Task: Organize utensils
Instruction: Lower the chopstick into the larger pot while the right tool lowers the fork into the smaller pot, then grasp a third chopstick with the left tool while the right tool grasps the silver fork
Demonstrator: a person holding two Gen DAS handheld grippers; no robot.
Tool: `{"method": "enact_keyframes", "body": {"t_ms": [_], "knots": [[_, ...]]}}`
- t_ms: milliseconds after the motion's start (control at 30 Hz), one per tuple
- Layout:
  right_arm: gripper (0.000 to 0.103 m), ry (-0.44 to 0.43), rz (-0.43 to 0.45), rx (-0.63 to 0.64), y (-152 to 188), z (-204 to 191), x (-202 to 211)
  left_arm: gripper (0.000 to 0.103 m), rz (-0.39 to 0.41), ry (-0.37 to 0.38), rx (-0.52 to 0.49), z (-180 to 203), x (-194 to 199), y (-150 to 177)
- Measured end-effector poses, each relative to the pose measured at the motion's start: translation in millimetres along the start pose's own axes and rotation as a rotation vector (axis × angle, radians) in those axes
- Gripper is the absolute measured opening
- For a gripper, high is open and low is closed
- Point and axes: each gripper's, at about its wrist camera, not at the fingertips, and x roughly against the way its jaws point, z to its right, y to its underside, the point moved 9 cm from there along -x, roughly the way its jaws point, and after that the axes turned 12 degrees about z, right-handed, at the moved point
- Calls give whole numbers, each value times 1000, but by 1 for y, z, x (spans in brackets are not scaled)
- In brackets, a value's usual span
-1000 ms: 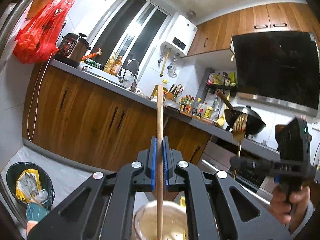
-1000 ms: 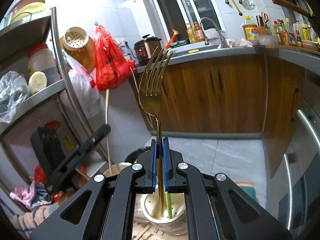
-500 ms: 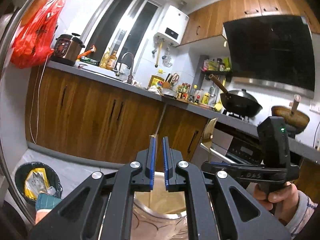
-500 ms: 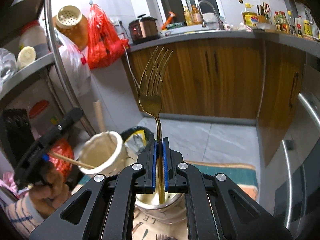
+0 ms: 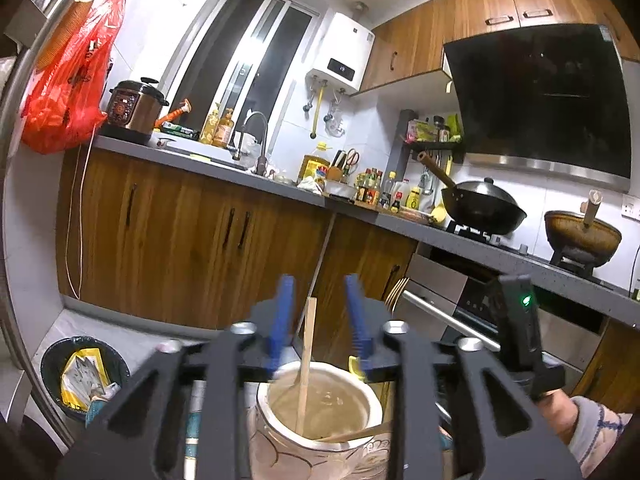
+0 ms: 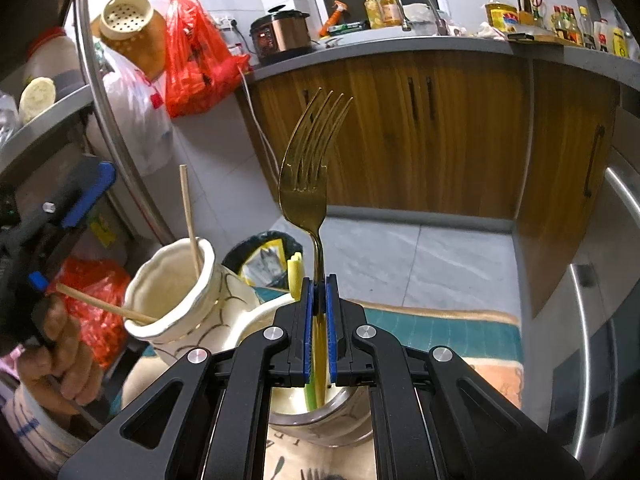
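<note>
Left claw (image 5: 319, 322) spread above jar (image 5: 320, 420) with chopstick (image 5: 306, 356), right claw (image 6: 319, 320) clamping fork (image 6: 310, 184)

Brown wooden base cabinets (image 5: 192, 236) run under a grey countertop (image 5: 208, 164); white tiled walls (image 5: 384, 128), a dark window (image 5: 244, 64), grey tiled floor (image 6: 440, 260).
</note>
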Motion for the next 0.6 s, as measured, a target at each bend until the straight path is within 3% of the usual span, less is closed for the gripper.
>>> {"method": "enact_keyframes", "body": {"t_ms": [67,167,467,600], "knots": [[8,-8,-3,0,0,-2,-1,54,21,-4,1,0,6,-8],[16,-5,-1,0,-1,-5,1,60,47,-23,1,-1,19,-21],[17,-6,21,20,0,-9,34,63,20,-124,53,-25,68,-15],[17,0,14,27,10,-9,52,63,-57,-179,79,-41,85,6]]}}
